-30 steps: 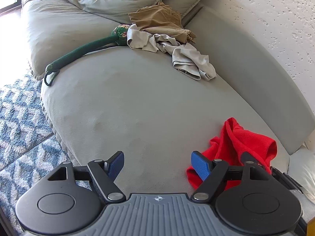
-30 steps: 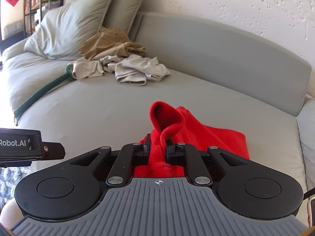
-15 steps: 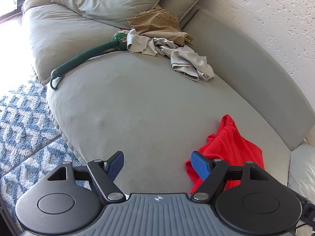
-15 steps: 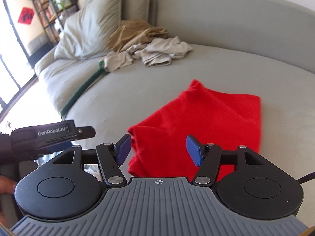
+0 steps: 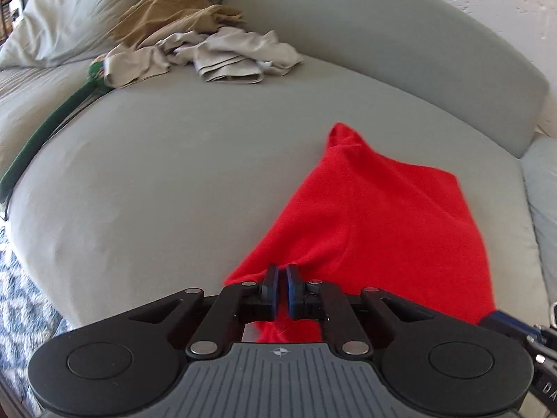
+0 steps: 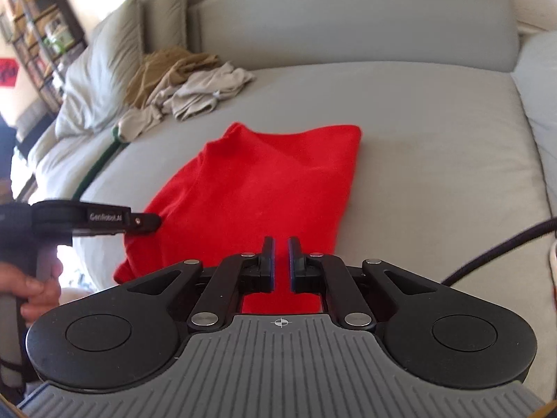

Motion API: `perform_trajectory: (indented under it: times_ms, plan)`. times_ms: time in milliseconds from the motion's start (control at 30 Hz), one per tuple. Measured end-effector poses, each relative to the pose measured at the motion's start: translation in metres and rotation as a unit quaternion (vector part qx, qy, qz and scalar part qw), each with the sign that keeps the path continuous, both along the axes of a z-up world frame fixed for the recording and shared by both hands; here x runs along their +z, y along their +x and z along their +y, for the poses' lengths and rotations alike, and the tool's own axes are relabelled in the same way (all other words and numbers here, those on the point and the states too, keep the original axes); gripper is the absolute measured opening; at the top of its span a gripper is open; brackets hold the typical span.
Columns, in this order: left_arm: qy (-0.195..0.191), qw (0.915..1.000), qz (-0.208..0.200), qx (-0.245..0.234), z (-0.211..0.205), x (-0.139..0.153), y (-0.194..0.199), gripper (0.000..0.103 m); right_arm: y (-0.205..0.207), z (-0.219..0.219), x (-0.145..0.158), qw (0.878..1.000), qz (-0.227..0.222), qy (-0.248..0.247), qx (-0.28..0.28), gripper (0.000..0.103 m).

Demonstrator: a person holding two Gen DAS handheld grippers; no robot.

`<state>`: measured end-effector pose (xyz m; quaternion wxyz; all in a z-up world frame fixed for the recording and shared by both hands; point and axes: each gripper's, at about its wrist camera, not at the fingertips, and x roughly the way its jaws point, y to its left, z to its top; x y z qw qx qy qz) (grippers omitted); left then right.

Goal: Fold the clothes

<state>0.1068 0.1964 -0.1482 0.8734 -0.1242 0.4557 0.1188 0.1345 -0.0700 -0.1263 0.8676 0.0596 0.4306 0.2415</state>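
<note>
Grey sofa (image 6: 435, 132) under red garment (image 6: 271, 181), both tools (image 5: 281, 287) (image 6: 280, 261) clenched on its near edge, "GenRobot.AI" lettering on the left.

Left tool (image 5: 281, 275) pinched onto near edge of red garment (image 5: 376, 223), spread on grey sofa (image 5: 156, 181), beige clothes pile (image 5: 209, 52) far behind, pillow (image 5: 69, 14) beyond

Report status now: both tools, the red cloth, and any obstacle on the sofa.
Left tool shut on red fleece cloth near edge. Right tool nearly shut, grip unclear. Cloth spread on grey sofa seat. Beige clothes pile far back, not obstructing.
</note>
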Motion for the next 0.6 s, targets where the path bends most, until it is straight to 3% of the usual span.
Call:
perform_trajectory:
  times_ms: [200, 300, 333, 367, 533, 600]
  plan:
    - [-0.035, 0.9992, -0.016, -0.004, 0.015, 0.008, -0.009, 0.009, 0.0, 0.004, -0.023, 0.997, 0.039, -0.03, 0.051, 0.008]
    - [-0.04, 0.998, -0.039, -0.032, 0.0, 0.015, 0.005, 0.015, 0.015, -0.014, -0.012, 0.999, 0.03, 0.032, 0.015, 0.022]
    - [-0.041, 0.9972, -0.046, -0.041, -0.006, 0.017, 0.009, 0.015, 0.025, -0.016, -0.014, 0.998, 0.034, 0.049, 0.01, 0.034]
    - [-0.043, 0.9964, -0.054, -0.05, -0.011, 0.019, 0.014, 0.015, 0.035, -0.017, -0.016, 0.997, 0.038, 0.065, 0.004, 0.037]
    - [-0.051, 0.9901, -0.09, -0.095, -0.036, 0.027, 0.038, 0.015, 0.085, -0.024, -0.027, 0.987, 0.06, 0.147, -0.023, 0.036]
    - [-0.057, 0.9915, -0.082, -0.083, -0.031, 0.011, 0.057, 0.013, 0.105, -0.027, -0.032, 0.981, 0.068, 0.179, -0.033, 0.033]
